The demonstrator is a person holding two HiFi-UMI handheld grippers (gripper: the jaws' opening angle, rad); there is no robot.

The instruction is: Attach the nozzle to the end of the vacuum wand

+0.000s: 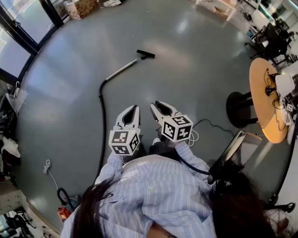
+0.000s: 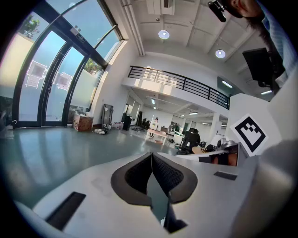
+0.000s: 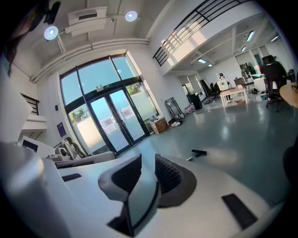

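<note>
Dark hair and a pale blue striped shirt [image 1: 158, 190] fill the bottom of the head view, which looks steeply down at a grey floor [image 1: 70, 116]. Everything else is placed from the vacuum wand [image 1: 121, 69], a slim silver tube lying flat on the floor well ahead of the person.

Left of the wand and beyond it, a cardboard box [image 1: 84, 7] sits near tall glass doors [image 3: 114, 123]. From the wand's nearer, left end a black hose [image 1: 101, 130] curves back toward the person's left side. At the wand's far, right end lies the nozzle [image 1: 145, 54], a short, flat black bar set crosswise. It sits right at the tube's tip, but it is too small to tell whether it is joined on or only touching.

Well short of the wand, the left gripper [image 1: 134, 109] has its fingers pressed together on nothing. Just right of it, the right gripper [image 1: 158, 108] has its fingers a little apart, also empty. Both are held close to the body, aimed forward and slightly down toward the wand, probably because the person has not yet reached for it.

Far right of the wand stands a round wooden table [image 1: 257, 93].
</note>
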